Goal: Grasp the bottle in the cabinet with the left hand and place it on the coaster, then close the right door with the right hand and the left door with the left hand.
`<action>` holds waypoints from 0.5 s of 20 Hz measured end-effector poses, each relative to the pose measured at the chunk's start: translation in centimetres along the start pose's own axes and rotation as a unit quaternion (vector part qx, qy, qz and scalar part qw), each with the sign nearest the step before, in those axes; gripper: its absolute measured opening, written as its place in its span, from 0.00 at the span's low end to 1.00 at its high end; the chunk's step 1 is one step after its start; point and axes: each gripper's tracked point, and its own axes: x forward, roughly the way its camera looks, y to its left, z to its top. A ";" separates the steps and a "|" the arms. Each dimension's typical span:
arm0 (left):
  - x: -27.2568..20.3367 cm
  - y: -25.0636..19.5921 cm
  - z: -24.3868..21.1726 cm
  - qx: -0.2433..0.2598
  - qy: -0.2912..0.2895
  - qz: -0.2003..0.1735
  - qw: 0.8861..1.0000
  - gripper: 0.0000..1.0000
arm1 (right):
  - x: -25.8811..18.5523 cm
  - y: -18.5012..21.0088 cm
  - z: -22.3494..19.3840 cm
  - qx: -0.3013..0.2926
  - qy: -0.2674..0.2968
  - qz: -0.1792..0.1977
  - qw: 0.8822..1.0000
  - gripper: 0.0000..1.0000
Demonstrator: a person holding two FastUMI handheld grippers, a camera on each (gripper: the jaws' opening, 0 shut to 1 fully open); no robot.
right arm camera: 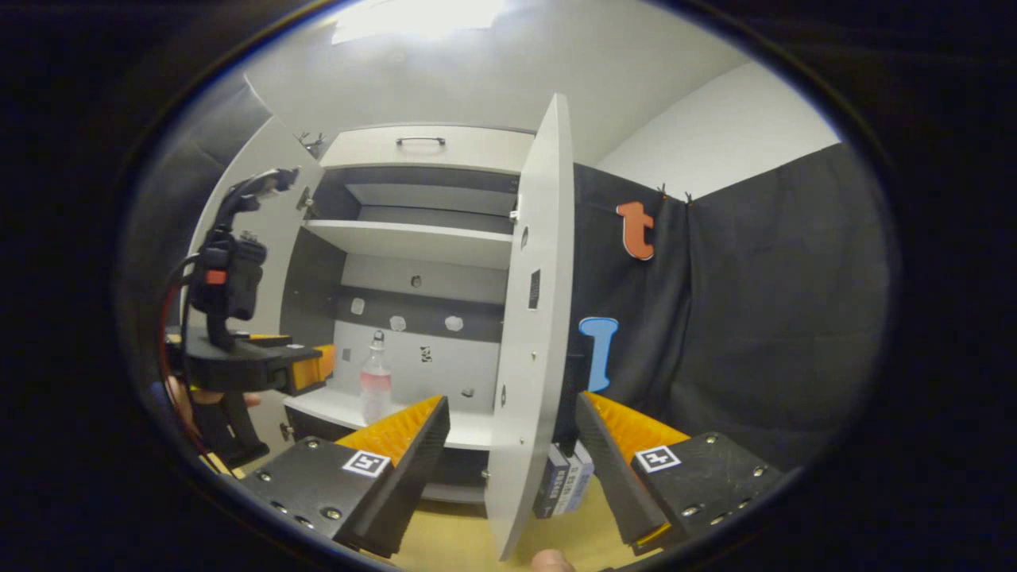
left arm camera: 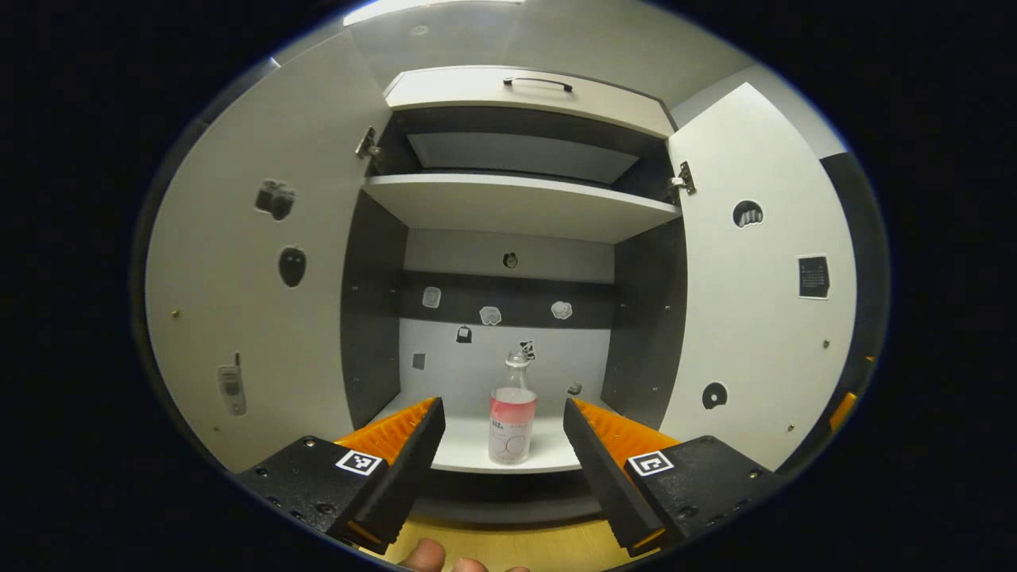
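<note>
A clear bottle (left arm camera: pixel 512 413) with pink liquid and a white cap stands upright near the front edge of the cabinet's bottom shelf (left arm camera: pixel 548 457). My left gripper (left arm camera: pixel 504 425) is open, a short way in front of the shelf, and the bottle appears between its fingers but farther in. Both doors are swung open: the left door (left arm camera: pixel 254 286) and the right door (left arm camera: pixel 755 294). In the right gripper view the bottle (right arm camera: pixel 375 385) stands inside the cabinet, and my left gripper (right arm camera: pixel 306 367) hovers to its left. My right gripper (right arm camera: pixel 512 433) is open, with the right door's edge (right arm camera: pixel 532 318) between its fingers, untouched.
An upper shelf (left arm camera: pixel 516 202) and a closed top compartment with a handle (left arm camera: pixel 537 82) sit above. Small stickers dot the back wall and doors. A wooden tabletop (right arm camera: pixel 469 544) lies below the cabinet. A couple of small boxes (right arm camera: pixel 564 481) stand behind the right door.
</note>
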 end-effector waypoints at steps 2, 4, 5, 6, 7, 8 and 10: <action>2.6 -0.4 -0.1 0.000 0.001 -0.001 1.000 0.96 | -0.2 -1.7 -0.2 -0.010 0.001 -0.023 1.000 0.96; 5.2 -0.3 -0.3 0.000 0.004 0.004 1.000 0.96 | -0.5 -3.4 -0.3 -0.015 0.002 -0.047 0.999 0.96; 6.6 -0.3 -0.5 0.001 0.007 0.007 1.000 0.96 | -0.5 -4.2 -0.4 -0.017 0.004 -0.059 0.998 0.96; 7.8 -0.3 -0.9 0.002 0.011 0.010 1.000 0.96 | -0.5 -5.1 -0.7 -0.019 0.006 -0.071 0.997 0.96; 9.1 -0.2 -1.3 0.007 0.017 0.013 1.000 0.96 | -0.4 -5.9 -0.9 -0.022 0.008 -0.082 0.996 0.93; 10.3 -0.1 -1.8 0.011 0.021 0.018 1.000 0.96 | -0.4 -6.7 -1.0 -0.024 0.009 -0.093 0.995 0.93; 12.5 0.1 -3.0 0.018 0.035 0.024 0.999 0.96 | -0.1 -7.9 -1.2 -0.025 0.011 -0.112 0.993 0.96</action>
